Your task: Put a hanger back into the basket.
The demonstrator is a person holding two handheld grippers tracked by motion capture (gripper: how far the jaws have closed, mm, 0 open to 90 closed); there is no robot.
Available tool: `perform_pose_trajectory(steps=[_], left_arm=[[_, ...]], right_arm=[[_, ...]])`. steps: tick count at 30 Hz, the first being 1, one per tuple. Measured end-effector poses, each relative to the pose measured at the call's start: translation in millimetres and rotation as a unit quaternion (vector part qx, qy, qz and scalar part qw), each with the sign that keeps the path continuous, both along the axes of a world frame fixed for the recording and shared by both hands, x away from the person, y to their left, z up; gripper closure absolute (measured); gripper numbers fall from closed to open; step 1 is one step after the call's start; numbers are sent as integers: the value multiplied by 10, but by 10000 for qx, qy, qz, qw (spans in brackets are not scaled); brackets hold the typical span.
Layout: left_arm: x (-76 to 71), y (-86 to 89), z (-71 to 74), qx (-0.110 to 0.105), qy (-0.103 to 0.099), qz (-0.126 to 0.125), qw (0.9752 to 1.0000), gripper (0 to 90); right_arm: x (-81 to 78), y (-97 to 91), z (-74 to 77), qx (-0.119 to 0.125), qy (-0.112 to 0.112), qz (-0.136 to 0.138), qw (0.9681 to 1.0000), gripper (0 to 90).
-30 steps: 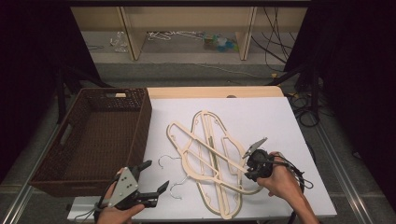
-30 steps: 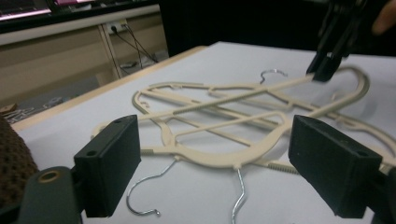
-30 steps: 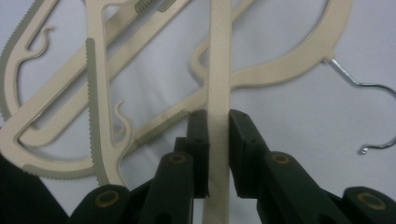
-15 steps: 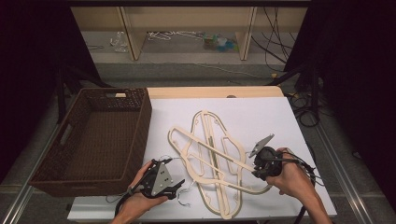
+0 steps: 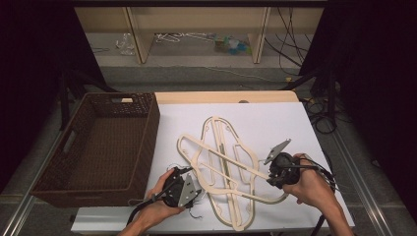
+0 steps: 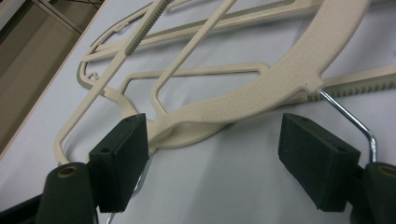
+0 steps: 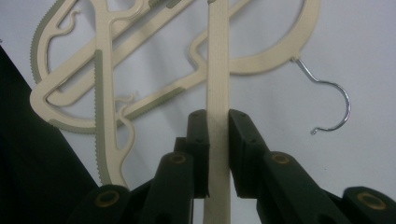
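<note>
Several cream plastic clothes hangers (image 5: 231,169) with ribbed grip strips and bent chrome wire hooks (image 7: 329,100) lie tangled on the white-covered bench (image 5: 275,118), from its middle toward the near edge. The right claw (image 5: 273,169) is clamped on a flat, finely textured bar of one hanger (image 7: 217,93), near the bench's right edge. The left claw (image 5: 189,184), close to the near edge, has just been narrowing but stands apart, its padded jaws flanking a broad curved hanger shoulder (image 6: 261,93) without pressing it. A dark brown woven wicker basket (image 5: 147,123) sits against the bench's left edge.
</note>
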State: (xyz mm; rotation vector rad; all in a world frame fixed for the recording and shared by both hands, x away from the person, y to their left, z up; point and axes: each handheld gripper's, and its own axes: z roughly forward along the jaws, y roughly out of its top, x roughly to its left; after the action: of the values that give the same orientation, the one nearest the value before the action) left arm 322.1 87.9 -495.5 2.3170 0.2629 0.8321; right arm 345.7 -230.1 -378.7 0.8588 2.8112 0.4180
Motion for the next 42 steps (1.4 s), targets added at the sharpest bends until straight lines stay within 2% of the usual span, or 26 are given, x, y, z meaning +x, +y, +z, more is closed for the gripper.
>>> perform_pose_trajectory(steps=[1, 2, 3, 4, 5, 7, 8, 9, 10, 13, 15, 17, 18, 19, 20, 24, 25, 26, 30, 33, 34, 36, 37, 39, 41, 42], left_arm=[[6, -18, 4, 128, -33, -27, 9999, 245], [8, -39, -13, 34, -58, -11, 10000, 244], [10, -46, -4, 174, -66, -44, 9998, 244], [17, -60, -5, 168, -95, -45, 9998, 243], [25, -78, -19, 14, -121, -12, 9999, 243], [36, -93, -13, 36, -119, -44, 9999, 229], [38, -87, 4, 184, -139, -123, 9997, 226], [33, -96, -5, 82, -184, -132, 9997, 229], [30, -98, -3, 92, -183, -168, 9997, 233], [18, -93, 36, 210, -234, -454, 9985, 286], [13, -93, 49, 181, -227, -553, 9980, 297], [1, -89, 93, 241, -267, -786, 9963, 317], [0, -88, 113, 204, -351, -805, 9959, 320], [-5, -87, 129, 179, -263, -933, 9951, 339], [-5, -87, 129, 179, -263, -933, 9951, 362], [-24, -71, 189, 347, -306, -1361, 9896, 463], [-34, -76, 178, 256, -218, -1478, 9884, 493], [-40, -78, 181, 260, -272, -1524, 9876, 525], [-72, -101, 174, 521, -332, -1819, 9814, 613], [-86, -106, 163, 527, -420, -1937, 9787, 652], [-86, -106, 163, 527, -420, -1937, 9787, 664], [-105, -103, 194, 730, -595, -2094, 9733, 683], [-108, -95, 217, 891, -600, -2180, 9700, 694], [-121, -95, 214, 763, -687, -2214, 9698, 709], [-134, -94, 224, 866, -854, -2391, 9633, 732], [-141, -94, 227, 896, -918, -2425, 9616, 742]], right_arm=[[-1, -2, 7, 3, 2, 26, 10000, 800], [-5, -6, 17, 24, 1, 34, 10000, 800], [-6, -9, 22, 23, -7, 41, 10000, 800], [-8, -12, 26, 22, -3, 40, 10000, 800], [-10, -14, 28, 29, -1, 38, 10000, 800], [-8, -21, 25, 60, 15, 79, 9999, 800], [-5, -26, 21, 60, 17, 89, 9999, 799], [-1, -35, 16, 67, 27, 96, 9999, 799], [8, -49, 7, 86, 47, 130, 9999, 799], [30, -90, -29, 159, 101, 142, 9997, 799], [48, -133, -62, 277, 166, 191, 9993, 799], [67, -170, -97, 346, 219, 200, 9990, 799], [74, -185, -116, 387, 276, 195, 9987, 799], [85, -200, -135, 446, 319, 200, 9983, 798], [85, -200, -135, 446, 319, 200, 9983, 798], [153, -285, -259, 675, 515, 271, 9960, 798], [159, -296, -275, 706, 554, 296, 9955, 798], [172, -315, -304, 742, 592, 330, 9949, 798], [193, -343, -377, 781, 704, 347, 9939, 798], [204, -355, -422, 835, 781, 329, 9929, 797], [204, -355, -422, 835, 781, 329, 9929, 797], [214, -357, -465, 837, 854, 341, 9922, 796], [211, -352, -479, 842, 858, 324, 9922, 796], [216, -353, -500, 844, 918, 351, 9916, 795], [219, -354, -528, 842, 964, 333, 9912, 794], [222, -352, -556, 842, 1000, 331, 9909, 793]])
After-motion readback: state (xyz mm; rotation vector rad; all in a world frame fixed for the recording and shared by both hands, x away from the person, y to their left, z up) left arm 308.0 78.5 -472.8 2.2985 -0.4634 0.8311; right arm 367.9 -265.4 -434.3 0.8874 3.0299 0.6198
